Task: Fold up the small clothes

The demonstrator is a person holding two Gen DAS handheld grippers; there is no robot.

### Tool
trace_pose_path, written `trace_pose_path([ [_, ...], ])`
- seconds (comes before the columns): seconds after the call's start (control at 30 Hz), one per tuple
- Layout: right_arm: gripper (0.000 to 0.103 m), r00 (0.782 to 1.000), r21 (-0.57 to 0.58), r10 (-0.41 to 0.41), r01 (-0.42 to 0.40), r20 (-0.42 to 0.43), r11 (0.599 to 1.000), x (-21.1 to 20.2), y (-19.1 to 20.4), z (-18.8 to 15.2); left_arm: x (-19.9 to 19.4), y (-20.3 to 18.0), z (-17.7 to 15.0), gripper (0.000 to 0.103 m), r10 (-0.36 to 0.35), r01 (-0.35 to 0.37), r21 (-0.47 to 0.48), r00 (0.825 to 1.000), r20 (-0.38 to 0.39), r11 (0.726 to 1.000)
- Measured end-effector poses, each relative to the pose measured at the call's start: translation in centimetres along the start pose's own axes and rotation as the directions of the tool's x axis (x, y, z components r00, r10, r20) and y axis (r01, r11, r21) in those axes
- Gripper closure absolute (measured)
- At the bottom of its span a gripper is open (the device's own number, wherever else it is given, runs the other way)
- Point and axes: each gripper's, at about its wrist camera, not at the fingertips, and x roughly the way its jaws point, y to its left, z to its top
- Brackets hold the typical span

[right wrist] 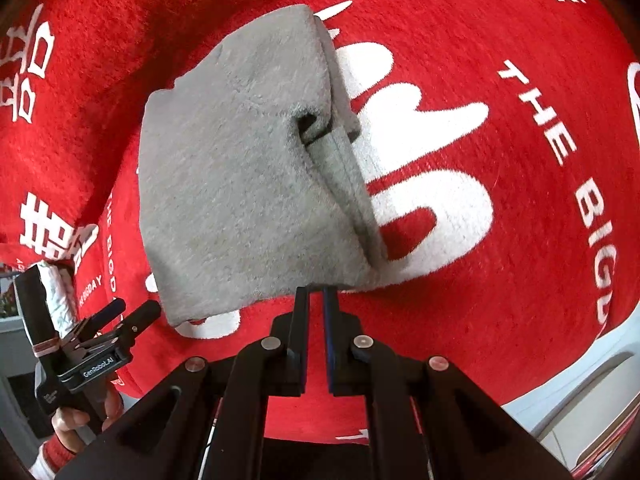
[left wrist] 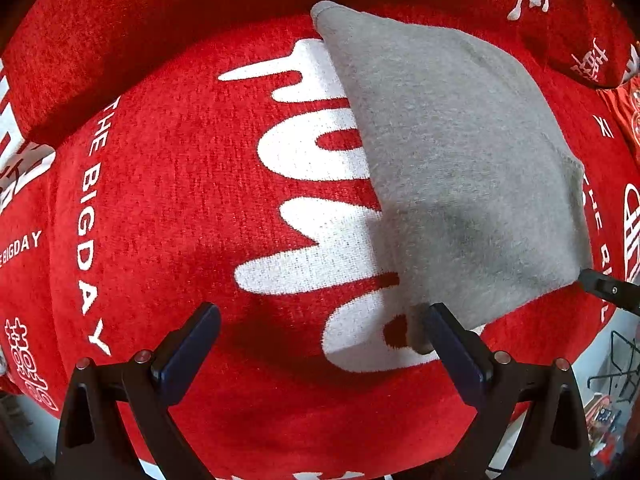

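A grey folded cloth (left wrist: 452,168) lies flat on a red blanket (left wrist: 180,200) with white lettering. In the left wrist view my left gripper (left wrist: 322,320) stands open over the blanket. Its right finger (left wrist: 444,328) rests against the cloth's near corner, and nothing is between the jaws. The right wrist view shows the same cloth (right wrist: 240,184), with a folded seam and a small pocket of fabric on its right side. My right gripper (right wrist: 316,294) is shut, its tips at the cloth's near edge with no fabric visible between the pads. The left gripper (right wrist: 130,310) shows at lower left, held by a hand.
The blanket (right wrist: 500,240) covers a soft raised surface, with red cushions (left wrist: 120,40) behind it. The blanket's edge drops off at lower right, where a pale floor (right wrist: 592,380) shows. A black wire rack (left wrist: 624,364) stands beyond the blanket's right edge.
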Motion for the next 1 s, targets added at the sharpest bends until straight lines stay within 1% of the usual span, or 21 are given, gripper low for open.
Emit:
trace_pose_path([
  [0.17,0.095,1.0,0.002,0.015,-0.015,0.014,1.0,-0.4,0.3,-0.1,-0.3,1.0,-0.1,0.001,-0.005,0.005,0.002,1.0,0.004,1.0],
  [0.3,0.095,0.998,-0.011,0.051,-0.05,0.025,0.999,-1.3,0.4,0.7,-0.4,1.2,-0.1,0.001,-0.004,0.004,0.004,1.0,0.0,1.0],
  [0.33,0.089,0.997,-0.025,0.065,-0.064,0.033,0.998,-1.7,0.4,1.3,-0.2,1.3,-0.1,0.001,-0.006,0.006,0.002,1.0,-0.004,1.0],
  [0.37,0.067,0.996,-0.039,0.075,-0.073,0.042,0.997,-1.9,0.5,2.0,-0.2,1.4,0.0,0.001,-0.009,0.009,-0.007,1.0,-0.005,1.0],
  [0.4,0.05,0.996,-0.048,0.081,-0.079,0.048,0.996,-2.0,0.4,2.6,-0.2,1.6,0.1,0.001,-0.01,0.01,-0.017,1.0,0.002,1.0],
  [0.43,0.022,0.995,-0.054,0.09,-0.087,0.053,0.995,-2.0,0.2,3.6,-0.2,1.7,0.2,0.001,-0.01,0.01,-0.024,1.0,0.01,1.0],
  [0.47,0.019,0.993,-0.055,0.102,-0.099,0.057,0.994,-2.1,0.1,4.2,-0.5,2.0,0.5,0.001,-0.011,0.013,-0.041,1.0,0.029,0.999],
  [0.53,0.019,0.989,-0.059,0.139,-0.136,0.054,0.989,-2.1,-0.3,6.3,-1.2,2.6,1.1,0.001,-0.017,0.022,-0.081,0.998,0.066,0.997],
  [0.6,0.018,0.986,-0.057,0.159,-0.156,0.046,0.986,-1.8,-0.9,8.0,-2.0,3.1,2.0,0.001,-0.028,0.041,-0.127,0.994,0.101,0.991],
  [0.77,0.018,0.976,0.0,0.218,-0.218,-0.01,0.976,0.1,-3.3,11.9,-2.2,3.7,5.6,0.001,-0.077,0.102,-0.207,0.989,0.129,0.973],
  [0.83,0.018,0.965,0.019,0.261,-0.261,-0.024,0.965,0.9,-4.2,13.1,-1.7,3.7,6.9,0.001,-0.088,0.117,-0.217,0.987,0.135,0.969],
  [0.9,0.017,0.955,0.034,0.295,-0.294,-0.038,0.955,1.7,-4.9,13.9,-1.0,3.1,8.4,0.001,-0.085,0.114,-0.214,0.987,0.139,0.97],
  [1.0,0.017,0.937,0.045,0.344,-0.342,-0.061,0.939,2.6,-5.4,14.6,0.2,2.0,9.6,0.001,-0.108,0.131,-0.202,0.987,0.119,0.971],
])
